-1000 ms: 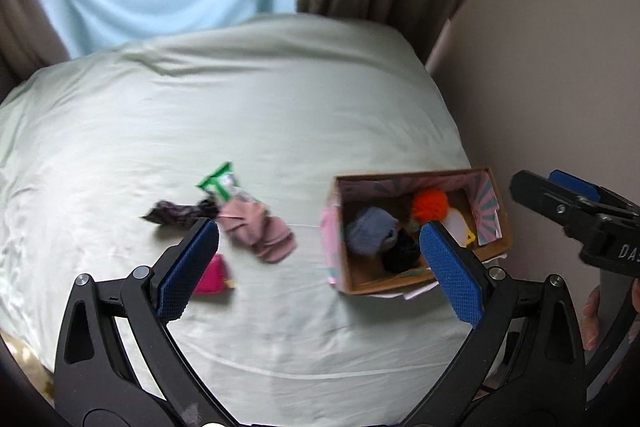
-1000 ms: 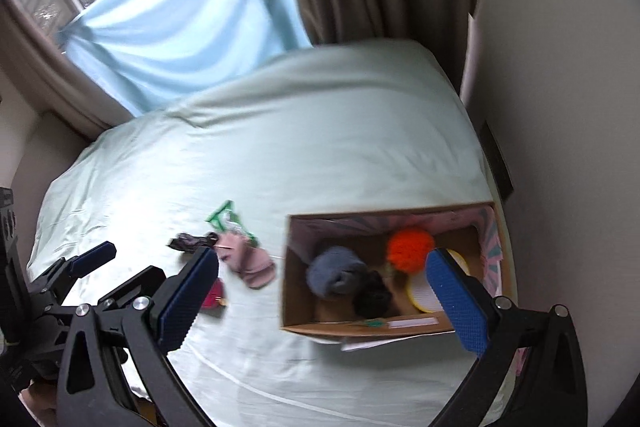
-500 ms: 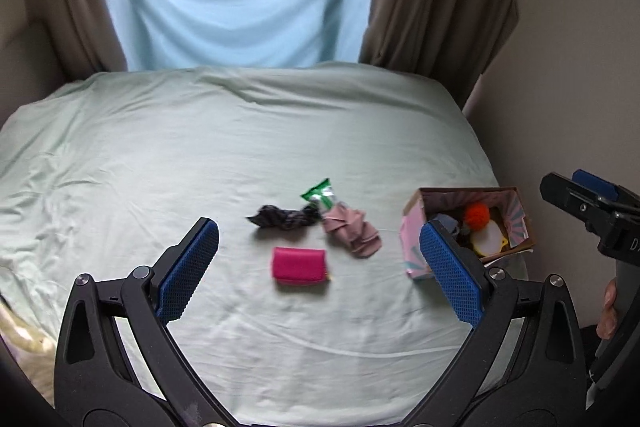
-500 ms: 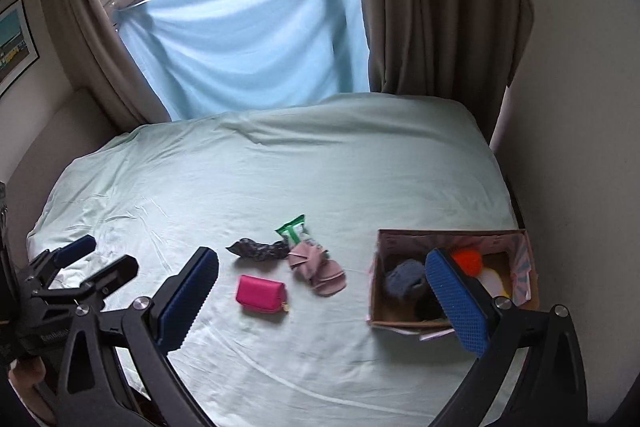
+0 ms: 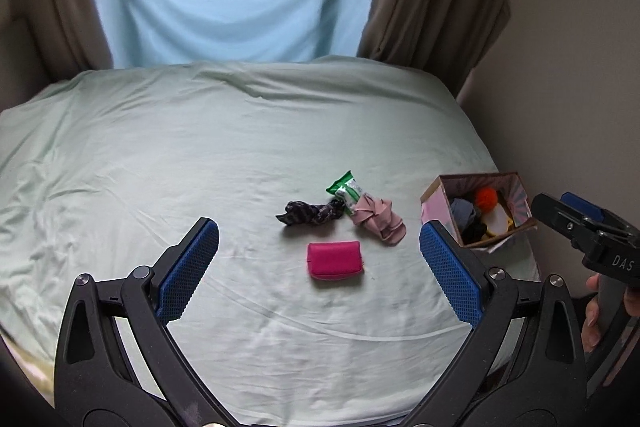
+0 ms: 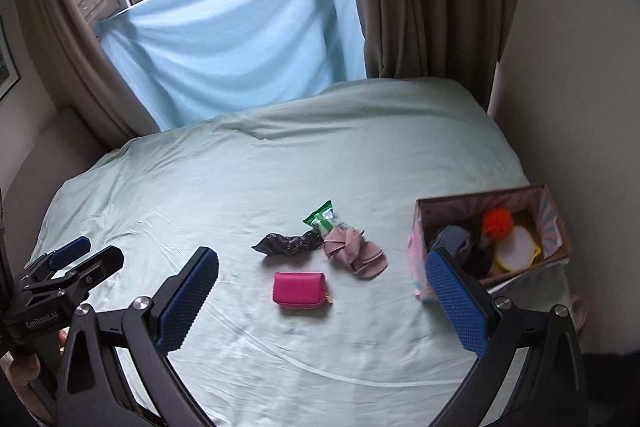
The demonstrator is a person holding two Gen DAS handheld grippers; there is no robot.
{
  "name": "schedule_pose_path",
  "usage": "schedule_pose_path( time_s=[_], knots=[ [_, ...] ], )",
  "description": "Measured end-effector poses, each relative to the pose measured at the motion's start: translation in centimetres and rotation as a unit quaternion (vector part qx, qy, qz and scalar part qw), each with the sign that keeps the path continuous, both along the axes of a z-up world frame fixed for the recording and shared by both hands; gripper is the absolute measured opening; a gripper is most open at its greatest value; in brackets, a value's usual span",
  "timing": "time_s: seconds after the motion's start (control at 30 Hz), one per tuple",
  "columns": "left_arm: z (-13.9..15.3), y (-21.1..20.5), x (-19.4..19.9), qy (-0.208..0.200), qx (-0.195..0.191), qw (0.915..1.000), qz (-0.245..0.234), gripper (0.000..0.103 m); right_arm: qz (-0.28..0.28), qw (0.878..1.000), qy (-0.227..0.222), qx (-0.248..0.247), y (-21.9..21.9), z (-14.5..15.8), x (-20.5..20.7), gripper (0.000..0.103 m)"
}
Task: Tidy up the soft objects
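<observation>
The wide pale-green bed sheet [image 5: 200, 155] leaves ample room, but the open cardboard box [image 6: 420, 227] of soft things perches at its right edge and a nudge could tip it, while both the left gripper [image 5: 319, 267] and right gripper [image 6: 322, 299] hang wide and empty above the magenta zip pouch [image 5: 334, 261], pink cloth [image 5: 378, 219], dark scrunchie [image 5: 310, 213] and green packet [image 5: 344, 187] mid-bed.

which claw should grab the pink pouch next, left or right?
Probably the left claw. It is open and empty, and the pink pouch lies almost centered between its pads. The right claw is also open, but sits nearer the box, so it suits drop-offs better.
</observation>
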State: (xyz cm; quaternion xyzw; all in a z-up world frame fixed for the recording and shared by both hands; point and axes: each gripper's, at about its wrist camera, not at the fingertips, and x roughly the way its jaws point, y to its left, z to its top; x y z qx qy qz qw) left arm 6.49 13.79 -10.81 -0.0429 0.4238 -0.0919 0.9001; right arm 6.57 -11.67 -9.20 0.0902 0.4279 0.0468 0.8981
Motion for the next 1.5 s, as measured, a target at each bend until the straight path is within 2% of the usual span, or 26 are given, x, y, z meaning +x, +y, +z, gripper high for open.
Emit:
schedule_pose_path(
  time_s=[0.3, 0.57, 0.77, 0.93, 1.17, 1.4, 1.5],
  knots=[
    [-4.6, 2.0, 5.9, 0.020, 0.001, 0.9976, -0.066, 0.100, -0.061, 0.997, 0.015, 0.037, 2.5, -5.5, 2.5, 0.103],
    [-10.2, 0.7, 12.4, 0.041, 0.005, 0.9922, -0.118, 0.100, -0.100, 0.993, 0.040, 0.055, 2.6, -12.1, 6.5, 0.103],
    [-15.6, -1.8, 17.0, 0.069, 0.025, 0.9845, -0.160, 0.100, -0.143, 0.985, 0.059, 0.072, 1.2, -17.8, 9.9, 0.103],
    [-21.3, -4.4, 20.2, 0.102, 0.040, 0.9733, -0.202, 0.100, -0.165, 0.981, 0.077, 0.065, -0.1, -22.7, 12.7, 0.103],
    [-27.5, -7.2, 22.6, 0.133, 0.067, 0.9602, -0.236, 0.098, -0.152, 0.982, 0.103, 0.048, -1.0, -27.9, 15.4, 0.103],
    [-32.0, -9.3, 23.6, 0.159, 0.089, 0.9492, -0.257, 0.091, -0.121, 0.985, 0.119, 0.027, -0.7, -31.7, 17.2, 0.103],
    [-33.8, -9.9, 23.9, 0.173, 0.097, 0.9456, -0.258, 0.084, -0.109, 0.986, 0.129, 0.013, -0.3, -33.2, 17.7, 0.103]
  ],
)
